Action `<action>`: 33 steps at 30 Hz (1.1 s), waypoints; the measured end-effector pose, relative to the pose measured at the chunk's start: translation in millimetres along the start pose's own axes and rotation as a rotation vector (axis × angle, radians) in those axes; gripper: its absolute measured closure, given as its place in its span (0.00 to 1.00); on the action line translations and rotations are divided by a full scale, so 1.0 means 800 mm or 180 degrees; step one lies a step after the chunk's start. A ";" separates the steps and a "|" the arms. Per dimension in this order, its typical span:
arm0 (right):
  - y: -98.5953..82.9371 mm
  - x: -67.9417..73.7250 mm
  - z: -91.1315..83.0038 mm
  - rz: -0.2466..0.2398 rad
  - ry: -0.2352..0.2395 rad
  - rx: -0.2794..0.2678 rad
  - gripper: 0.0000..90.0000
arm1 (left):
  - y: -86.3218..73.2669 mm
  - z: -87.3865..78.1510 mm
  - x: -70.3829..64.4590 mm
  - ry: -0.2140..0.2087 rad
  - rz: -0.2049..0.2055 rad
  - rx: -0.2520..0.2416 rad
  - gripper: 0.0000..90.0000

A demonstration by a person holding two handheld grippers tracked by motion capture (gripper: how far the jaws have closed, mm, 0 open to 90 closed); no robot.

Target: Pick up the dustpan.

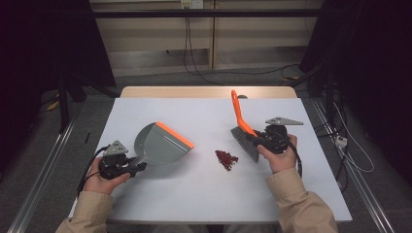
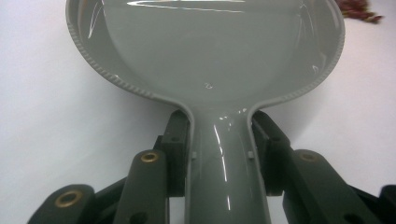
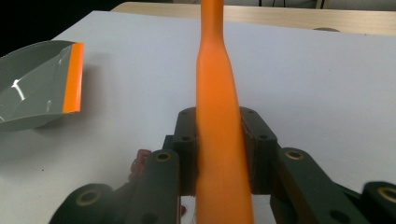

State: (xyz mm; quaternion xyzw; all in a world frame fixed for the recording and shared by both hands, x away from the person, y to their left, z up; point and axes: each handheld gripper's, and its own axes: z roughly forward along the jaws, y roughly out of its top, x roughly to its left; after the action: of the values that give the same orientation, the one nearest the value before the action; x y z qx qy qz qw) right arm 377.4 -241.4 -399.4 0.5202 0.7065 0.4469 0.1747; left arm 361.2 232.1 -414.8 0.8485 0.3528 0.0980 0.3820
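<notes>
A grey dustpan [image 1: 158, 144] with an orange lip lies on the white table [image 1: 204, 194], left of centre. My left gripper [image 1: 141, 166] is shut on its handle; the left gripper view shows the dustpan handle [image 2: 224, 158] clamped between both jaws. A brush [image 1: 245, 138] with an orange handle and grey bristles stands at the right, bristles down near the table. My right gripper [image 1: 257, 140] is shut on the brush handle [image 3: 219, 135]. A small pile of dark red bits [image 1: 226, 158] lies between dustpan and brush.
A wooden strip [image 1: 209, 92] runs along the table's far edge. Cables [image 1: 194, 53] trail on the floor behind it. Metal rails [image 1: 43, 165] flank the table on both sides. The dustpan's orange lip [image 3: 74, 77] appears at left in the right gripper view.
</notes>
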 end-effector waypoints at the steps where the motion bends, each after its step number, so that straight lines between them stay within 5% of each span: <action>1: -0.001 0.000 0.000 -0.0017 -0.0019 0.0001 0.79 | 0.001 0.002 -0.003 -0.0032 0.0027 0.0008 0.71; 16: -0.013 0.003 0.007 -0.0129 -0.0122 0.0043 0.79 | 0.013 0.030 -0.043 -0.0532 0.0465 0.0212 0.70; 28: -0.019 0.012 0.016 -0.0337 -0.0229 0.0073 0.79 | 0.019 0.051 -0.069 -0.0748 0.0731 0.0383 0.70; 33: -0.026 0.018 0.022 -0.0462 -0.0247 0.0095 0.79 | 0.020 0.057 -0.075 -0.0787 0.0747 0.0410 0.70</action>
State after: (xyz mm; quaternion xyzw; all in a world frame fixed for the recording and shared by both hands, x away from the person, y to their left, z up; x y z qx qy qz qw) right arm 372.3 -222.2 -422.4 0.4871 0.7417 0.4020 0.2261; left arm 345.6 157.8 -428.7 0.9121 0.2073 0.0140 0.3534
